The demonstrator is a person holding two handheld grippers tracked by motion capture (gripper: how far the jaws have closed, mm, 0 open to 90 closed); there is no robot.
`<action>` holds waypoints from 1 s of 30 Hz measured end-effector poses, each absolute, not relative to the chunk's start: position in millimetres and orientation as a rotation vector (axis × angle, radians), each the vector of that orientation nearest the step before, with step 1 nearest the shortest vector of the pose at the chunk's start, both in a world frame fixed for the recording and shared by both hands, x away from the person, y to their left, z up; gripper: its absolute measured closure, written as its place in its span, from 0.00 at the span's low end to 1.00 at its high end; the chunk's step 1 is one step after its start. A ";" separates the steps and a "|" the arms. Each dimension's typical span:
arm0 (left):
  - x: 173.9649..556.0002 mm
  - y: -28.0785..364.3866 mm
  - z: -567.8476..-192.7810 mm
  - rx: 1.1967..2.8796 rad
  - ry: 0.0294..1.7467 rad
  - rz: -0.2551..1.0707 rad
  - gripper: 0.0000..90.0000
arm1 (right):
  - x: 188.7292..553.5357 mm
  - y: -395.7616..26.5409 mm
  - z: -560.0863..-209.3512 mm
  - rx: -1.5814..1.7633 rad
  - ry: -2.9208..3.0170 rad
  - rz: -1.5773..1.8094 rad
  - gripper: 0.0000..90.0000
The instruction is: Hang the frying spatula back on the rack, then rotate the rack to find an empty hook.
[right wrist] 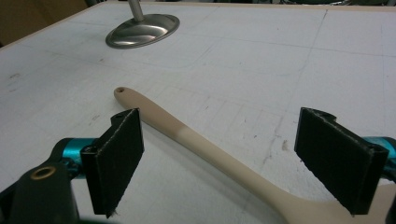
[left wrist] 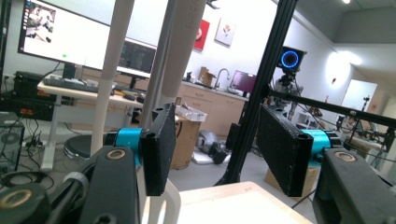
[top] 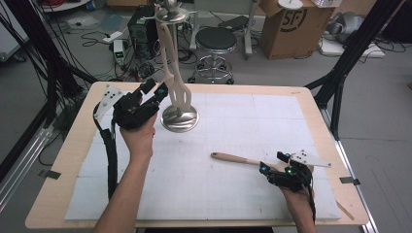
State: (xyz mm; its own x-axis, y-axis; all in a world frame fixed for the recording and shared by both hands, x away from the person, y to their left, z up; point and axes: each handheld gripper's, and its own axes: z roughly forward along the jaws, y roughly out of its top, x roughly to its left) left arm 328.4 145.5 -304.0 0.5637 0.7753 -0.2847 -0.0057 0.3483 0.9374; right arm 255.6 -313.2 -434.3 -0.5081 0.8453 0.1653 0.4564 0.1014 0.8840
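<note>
Meanwhile we held our left gripper [top: 156,92] open beside the slotted spatula [top: 178,92] hung on the stand [top: 180,118], right gripper [top: 275,163] open astride the wooden-handled spoon [top: 236,158], ready to grasp.

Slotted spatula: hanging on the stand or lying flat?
Hanging. The slotted spatula dangles upright from the stand, blade just above its base.

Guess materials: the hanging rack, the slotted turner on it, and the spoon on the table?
Rack: looks like polished steel; its domed base is mirror-bright with reflections. Slotted turner: cream and matte with no glare, probably silicone or plastic, which one I cannot tell. Spoon: the handle end is tan, wood-like, with a hanging hole, then turns paler and smooth toward the bowl, perhaps a silicone coating.
</note>
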 end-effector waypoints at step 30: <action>359.9 101.3 -229.8 1.088 0.774 0.720 0.73 | 256.8 -313.3 -435.2 1.263 2.012 1.359 0.16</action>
